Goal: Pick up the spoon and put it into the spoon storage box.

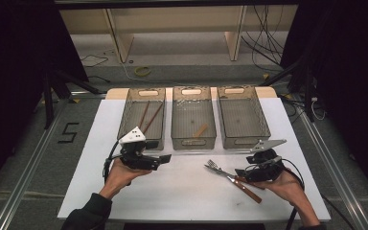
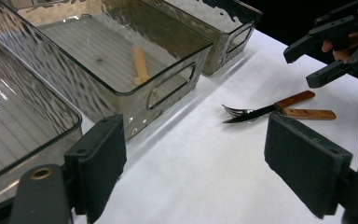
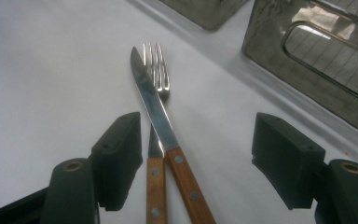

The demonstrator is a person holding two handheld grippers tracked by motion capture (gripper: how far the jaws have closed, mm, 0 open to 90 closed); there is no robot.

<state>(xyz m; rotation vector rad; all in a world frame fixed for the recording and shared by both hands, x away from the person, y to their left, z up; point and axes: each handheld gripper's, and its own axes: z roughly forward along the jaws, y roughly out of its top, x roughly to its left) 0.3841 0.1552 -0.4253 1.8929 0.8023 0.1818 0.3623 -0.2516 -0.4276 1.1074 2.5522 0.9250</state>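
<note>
High view shows a white table [image 1: 182,191] with three clear bins along its far edge. The left bin [image 1: 124,120] holds thin sticks [image 1: 148,116], the middle bin [image 1: 179,136] holds one small wooden piece [image 1: 200,130], and the right bin [image 1: 263,122] looks empty. Near the right part of the front edge lie a knife [image 1: 242,183] and a fork [image 1: 215,166], side by side and touching, with the blade over the fork's neck.

The right gripper [image 1: 242,173] is low over their wooden handles; in the right gripper view its jaws stand wide apart on both sides of the knife [image 3: 161,121] and fork [image 3: 157,70], and the pads do not press on anything. The left gripper [image 1: 165,158] hovers near the front of the left bin, jaws released and empty.

I judge the step is reaching to pick one piece of cutlery for sorting. The next move calls for lowering and closing on one handle only, because the two lie very close together.
</note>
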